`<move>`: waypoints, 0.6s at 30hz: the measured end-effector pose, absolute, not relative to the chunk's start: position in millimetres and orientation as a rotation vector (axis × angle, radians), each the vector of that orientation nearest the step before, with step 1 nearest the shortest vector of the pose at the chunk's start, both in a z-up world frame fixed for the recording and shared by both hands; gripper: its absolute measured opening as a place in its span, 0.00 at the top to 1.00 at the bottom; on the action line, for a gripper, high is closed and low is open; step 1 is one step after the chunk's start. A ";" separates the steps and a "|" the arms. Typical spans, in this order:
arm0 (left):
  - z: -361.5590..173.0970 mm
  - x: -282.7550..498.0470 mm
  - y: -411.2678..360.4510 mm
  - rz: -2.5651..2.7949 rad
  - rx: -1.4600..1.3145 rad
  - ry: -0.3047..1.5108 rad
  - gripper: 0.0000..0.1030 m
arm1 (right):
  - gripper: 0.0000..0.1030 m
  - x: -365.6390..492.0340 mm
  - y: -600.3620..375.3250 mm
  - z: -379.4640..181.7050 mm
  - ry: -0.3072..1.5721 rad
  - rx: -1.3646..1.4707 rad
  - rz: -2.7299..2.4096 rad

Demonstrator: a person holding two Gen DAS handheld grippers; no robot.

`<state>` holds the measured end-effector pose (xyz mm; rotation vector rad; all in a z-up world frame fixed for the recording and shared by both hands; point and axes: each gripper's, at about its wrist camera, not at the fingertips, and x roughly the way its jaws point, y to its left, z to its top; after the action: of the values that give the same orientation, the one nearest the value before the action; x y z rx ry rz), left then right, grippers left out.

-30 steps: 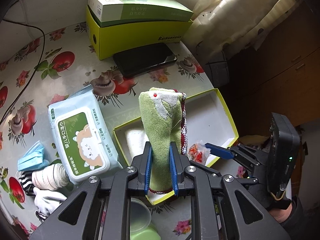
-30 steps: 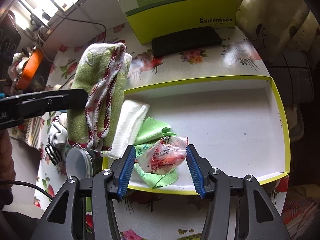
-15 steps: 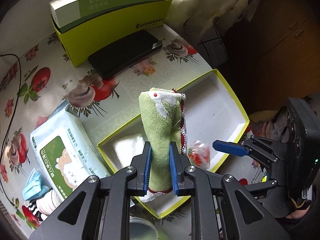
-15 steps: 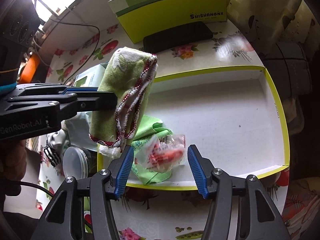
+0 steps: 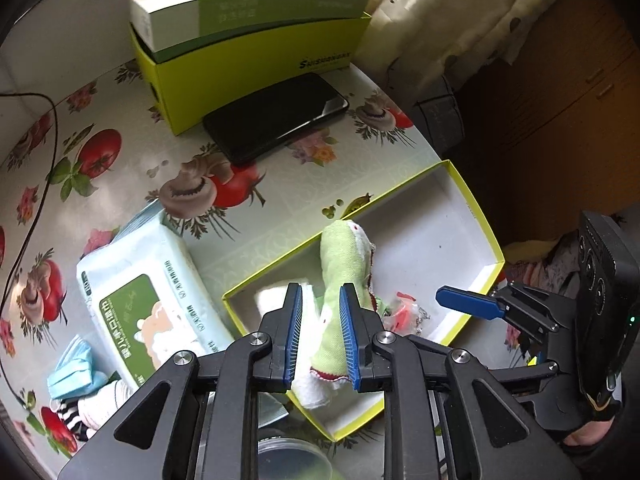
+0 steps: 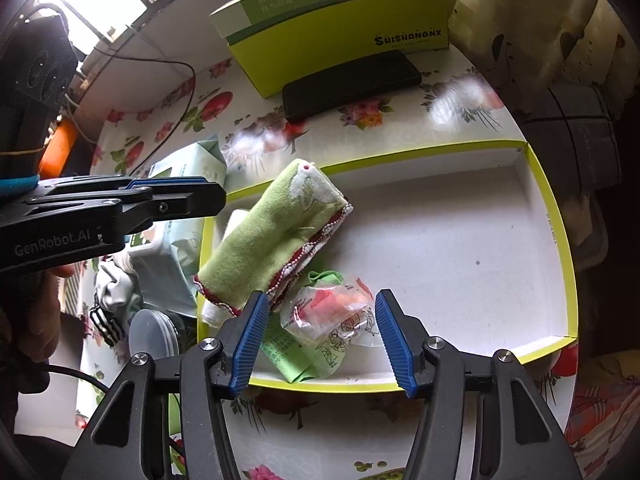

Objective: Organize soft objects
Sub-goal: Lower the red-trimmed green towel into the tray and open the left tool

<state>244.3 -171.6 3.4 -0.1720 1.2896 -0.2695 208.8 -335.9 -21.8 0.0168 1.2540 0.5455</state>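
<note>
A rolled green towel with red trim [image 5: 342, 276] [image 6: 276, 236] lies in the left part of the shallow yellow-rimmed box [image 5: 472, 216] [image 6: 560, 240], leaning on a white cloth [image 5: 270, 298]. My left gripper [image 5: 320, 332] is open above it, its jaws apart on either side of the towel's near end, no longer squeezing it. My right gripper [image 6: 322, 336] is open and hovers over a clear packet with red contents [image 6: 336, 312] [image 5: 404, 310] and a green sachet [image 6: 296, 356] in the box.
A wet-wipes pack [image 5: 148, 300], a blue face mask [image 5: 74, 372] and striped socks [image 5: 84, 408] lie left of the box. A black phone [image 5: 276, 116] and a yellow carton [image 5: 256, 64] stand at the back. A round lid [image 6: 154, 336] sits at the box's near-left corner.
The left gripper lowered the upright towel into the box and opened; the towel now lies tilted on the cloths inside. The right gripper stayed open over the packet.
</note>
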 end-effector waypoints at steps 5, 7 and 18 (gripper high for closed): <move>7.5 229.5 -147.5 -0.220 -0.257 1.285 0.81 | 0.60 227.1 -324.9 -17.0 1.225 0.064 0.531; 8.1 223.4 -139.9 -0.203 -0.284 1.284 0.81 | 0.60 237.2 -318.8 -17.3 1.237 0.100 0.526; 17.2 199.0 -112.1 -0.162 -0.377 1.263 0.81 | 0.82 253.3 -289.0 -44.0 1.353 0.179 0.475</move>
<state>199.0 -112.1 17.2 -0.3774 1.2627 -0.1616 253.3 -289.0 -44.0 0.1785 1.3527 0.4752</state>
